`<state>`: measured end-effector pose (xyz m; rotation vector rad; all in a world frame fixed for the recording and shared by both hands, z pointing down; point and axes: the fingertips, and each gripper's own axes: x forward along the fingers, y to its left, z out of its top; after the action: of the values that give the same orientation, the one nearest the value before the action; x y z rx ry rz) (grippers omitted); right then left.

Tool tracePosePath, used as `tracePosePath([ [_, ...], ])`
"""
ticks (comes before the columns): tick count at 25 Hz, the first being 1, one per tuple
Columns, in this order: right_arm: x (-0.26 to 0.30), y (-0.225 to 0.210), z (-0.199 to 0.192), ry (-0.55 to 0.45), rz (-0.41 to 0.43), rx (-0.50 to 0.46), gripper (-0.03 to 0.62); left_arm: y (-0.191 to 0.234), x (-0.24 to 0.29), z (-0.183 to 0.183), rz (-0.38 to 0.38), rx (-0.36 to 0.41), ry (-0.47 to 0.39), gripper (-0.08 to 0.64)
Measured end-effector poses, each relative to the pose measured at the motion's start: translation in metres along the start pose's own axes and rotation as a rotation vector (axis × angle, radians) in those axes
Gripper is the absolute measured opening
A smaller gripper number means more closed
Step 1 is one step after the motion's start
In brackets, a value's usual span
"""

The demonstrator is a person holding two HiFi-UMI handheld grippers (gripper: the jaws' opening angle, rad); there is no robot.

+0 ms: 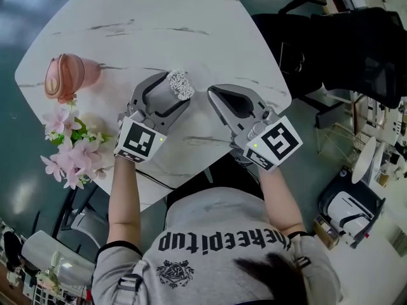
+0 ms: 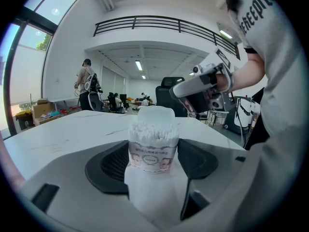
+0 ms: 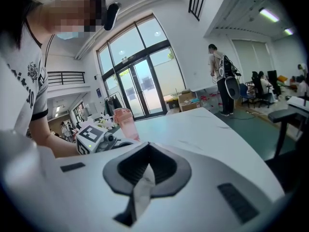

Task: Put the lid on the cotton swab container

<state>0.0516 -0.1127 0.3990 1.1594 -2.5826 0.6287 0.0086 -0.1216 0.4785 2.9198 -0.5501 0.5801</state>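
- The cotton swab container [image 1: 180, 83] is at centre frame, clamped between the jaws of your left hand-held gripper [image 1: 173, 94].
- Just to its right, your right hand-held gripper [image 1: 215, 94] has its jaws pressed together on nothing.
- The white table [image 1: 159, 18] is beneath, with a pink cup [image 1: 63, 75] at upper left.

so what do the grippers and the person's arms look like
Left gripper and right gripper: light grey shells, black-lined jaws, each with a white cube of black square markers. The person wears a grey short-sleeved T-shirt with black sleeve trim.
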Motion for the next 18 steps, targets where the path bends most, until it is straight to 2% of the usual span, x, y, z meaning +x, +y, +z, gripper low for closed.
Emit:
tracePosePath([
  [11, 0.005, -0.040, -0.021, 0.084, -0.093, 0.000, 0.011, -0.002, 0.000, -0.002, 0.005, -0.007, 0.004, 0.324],
  [18, 0.012, -0.048, -0.038, 0.132, -0.101, 0.004, 0.011, -0.002, 0.000, -0.003, 0.004, -0.009, 0.002, 0.324],
])
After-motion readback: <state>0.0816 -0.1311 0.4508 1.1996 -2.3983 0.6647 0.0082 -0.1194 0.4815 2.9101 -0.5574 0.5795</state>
